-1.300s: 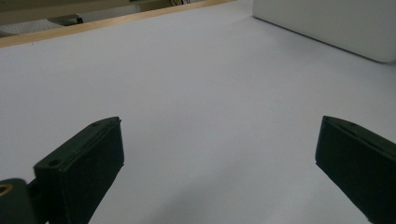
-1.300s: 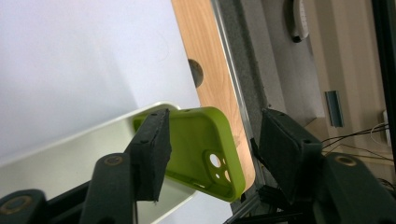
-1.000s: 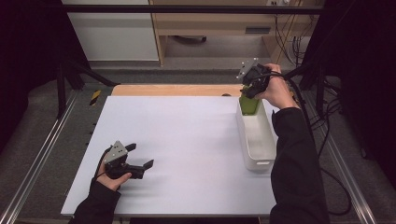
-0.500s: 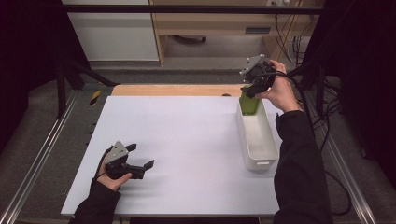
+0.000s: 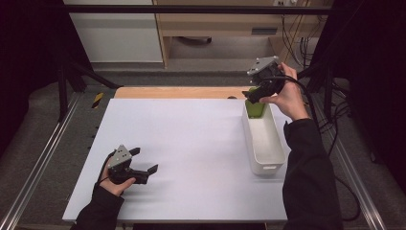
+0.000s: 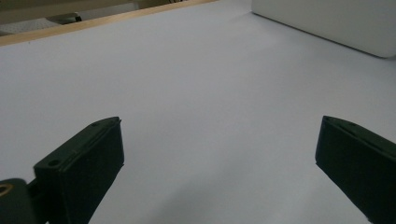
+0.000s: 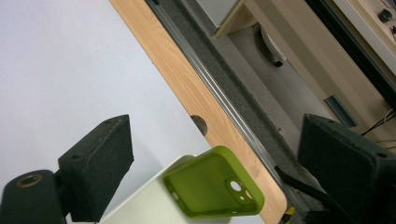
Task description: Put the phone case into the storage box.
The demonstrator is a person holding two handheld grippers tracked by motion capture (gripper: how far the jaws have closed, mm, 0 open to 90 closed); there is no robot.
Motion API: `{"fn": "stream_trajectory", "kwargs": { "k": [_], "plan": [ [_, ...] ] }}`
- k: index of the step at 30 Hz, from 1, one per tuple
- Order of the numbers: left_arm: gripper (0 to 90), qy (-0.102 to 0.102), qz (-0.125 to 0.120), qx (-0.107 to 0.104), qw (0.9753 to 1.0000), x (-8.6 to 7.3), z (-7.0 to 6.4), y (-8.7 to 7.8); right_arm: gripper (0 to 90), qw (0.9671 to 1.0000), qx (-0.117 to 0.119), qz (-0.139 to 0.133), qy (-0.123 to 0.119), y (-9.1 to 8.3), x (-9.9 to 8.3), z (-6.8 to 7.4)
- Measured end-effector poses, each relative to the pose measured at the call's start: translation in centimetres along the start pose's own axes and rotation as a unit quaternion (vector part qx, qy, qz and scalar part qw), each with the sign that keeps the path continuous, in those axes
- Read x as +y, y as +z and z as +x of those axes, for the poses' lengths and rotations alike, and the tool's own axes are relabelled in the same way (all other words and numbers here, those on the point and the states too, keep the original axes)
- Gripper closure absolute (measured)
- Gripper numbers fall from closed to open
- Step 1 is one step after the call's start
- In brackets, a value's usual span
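A lime-green phone case (image 5: 256, 108) stands on end at the far end of a long white bin (image 5: 265, 143) on the right of the table. My right gripper (image 5: 253, 94) hovers just above the case, at the table's far edge. In the right gripper view the case (image 7: 213, 187) leans inside the bin (image 7: 140, 211), its camera cut-out showing. It sits low between the jaws of the right gripper (image 7: 219, 140), which are wide apart and not touching it. My left gripper (image 5: 145, 160) rests open near the front left of the white table (image 5: 182, 143), nothing between its jaws (image 6: 219, 140).
A wooden strip (image 5: 177, 92) runs along the table's far edge, with metal rails (image 5: 48, 153) on both sides. Cables (image 5: 335, 110) hang at the right. In the left gripper view the bin's wall (image 6: 327, 23) lies far ahead.
The right gripper has shifted slightly up and back from the green case, which stays standing in the bin. The left gripper has not moved.
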State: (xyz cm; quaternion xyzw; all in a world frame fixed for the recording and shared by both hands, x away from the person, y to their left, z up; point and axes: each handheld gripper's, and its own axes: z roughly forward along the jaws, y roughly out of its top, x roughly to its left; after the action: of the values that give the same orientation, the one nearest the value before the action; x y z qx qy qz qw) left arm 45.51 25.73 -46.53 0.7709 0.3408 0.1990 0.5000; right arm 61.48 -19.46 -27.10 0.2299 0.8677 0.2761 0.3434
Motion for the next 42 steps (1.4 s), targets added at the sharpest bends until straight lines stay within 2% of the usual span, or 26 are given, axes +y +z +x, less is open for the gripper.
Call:
{"fn": "stream_trajectory", "kwargs": {
  "k": [3,6,10,15,20,27,33,37,39,42],
  "plan": [
    [1.0,0.0,-0.002,0.0,1.0,0.0,0.0,0.0,8.8,0.9994,0.006,-0.021,0.027,-0.3,-0.4,0.1],
    [0.7,0.0,-0.002,0.001,1.0,0.0,0.0,-0.1,6.8,0.9974,0.016,-0.046,0.054,-0.7,-0.7,0.3],
    [0.5,-0.001,-0.005,0.0,1.0,0.1,0.0,-0.1,5.0,0.9931,0.027,-0.075,0.086,-1.2,-1.1,0.8],
    [0.0,-0.001,-0.006,-0.002,1.0,0.1,0.0,-0.1,4.4,0.987,0.03,-0.095,0.126,-2.0,-1.5,1.9],
    [0.0,-0.008,-0.008,-0.008,0.9999,0.1,0.1,-0.2,4.4,0.9823,0.039,-0.112,0.145,-2.6,-2.0,2.9],
    [0.0,-0.01,-0.012,-0.012,0.9998,0.1,0.0,-0.3,4.4,0.9723,0.049,-0.138,0.182,-3.4,-3.2,4.5],
    [0.0,-0.011,-0.015,-0.012,0.9998,0.2,0.1,-0.4,4.3,0.9669,0.059,-0.158,0.192,-3.9,-4.2,5.5],
    [0.0,-0.011,-0.018,-0.012,0.9997,0.2,0.1,-0.4,3.8,0.9615,0.071,-0.17,0.204,-4.2,-5.2,6.4],
    [0.0,-0.012,-0.019,-0.012,0.9997,0.2,0.1,-0.4,3.6,0.9615,0.071,-0.17,0.204,-4.2,-5.6,6.8],
    [0.0,-0.012,-0.02,-0.012,0.9997,0.2,0.1,-0.4,3.5,0.9572,0.079,-0.179,0.214,-4.3,-6.5,7.5]
  ]
}}
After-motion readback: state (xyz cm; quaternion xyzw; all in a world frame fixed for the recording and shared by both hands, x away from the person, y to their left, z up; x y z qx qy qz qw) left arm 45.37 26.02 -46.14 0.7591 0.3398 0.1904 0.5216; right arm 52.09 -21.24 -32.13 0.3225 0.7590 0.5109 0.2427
